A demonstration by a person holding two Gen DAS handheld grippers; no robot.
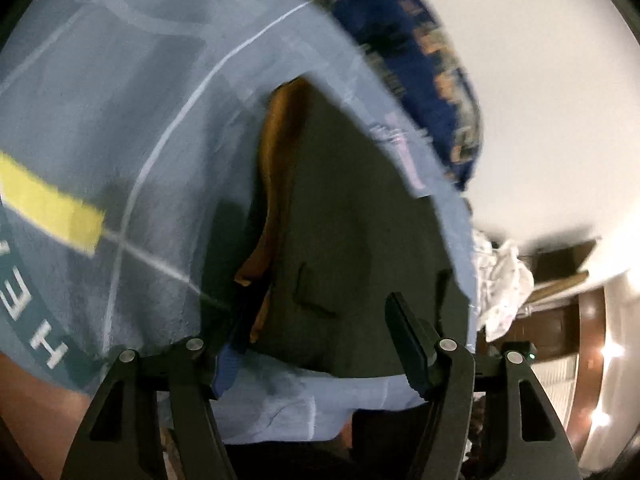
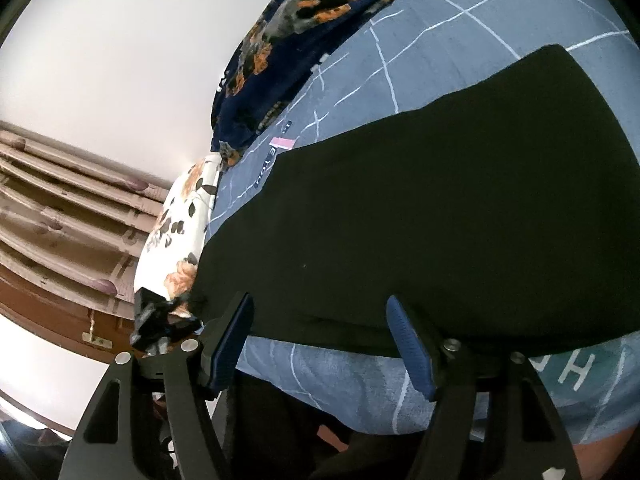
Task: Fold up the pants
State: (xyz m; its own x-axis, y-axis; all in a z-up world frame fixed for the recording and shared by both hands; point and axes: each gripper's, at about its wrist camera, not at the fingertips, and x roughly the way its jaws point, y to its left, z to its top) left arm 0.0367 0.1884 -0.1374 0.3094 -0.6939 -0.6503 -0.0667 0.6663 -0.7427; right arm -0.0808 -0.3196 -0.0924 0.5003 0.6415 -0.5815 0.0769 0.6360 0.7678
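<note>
Dark pants [image 1: 360,208] lie flat on the blue-grey bedsheet [image 1: 152,120], and an orange-brown lining [image 1: 276,184] shows along their left edge. My left gripper [image 1: 316,320] hovers over their near end, jaws spread wide with the cloth lying flat below them and not pinched. In the right wrist view the same pants [image 2: 440,220] look black and stretch across the sheet [image 2: 460,20]. My right gripper [image 2: 320,304] stands open at their near edge. Its blue pads [image 2: 412,344] sit either side of the cloth and do not press on it.
A dark blue floral blanket [image 2: 288,40] lies bunched along the far side of the bed. A white floral pillow [image 2: 180,232] lies by the pants' left end. The sheet has a yellow patch [image 1: 48,204]. Crumpled white cloth [image 1: 504,280] and wooden furniture [image 1: 560,320] lie off the bed's edge.
</note>
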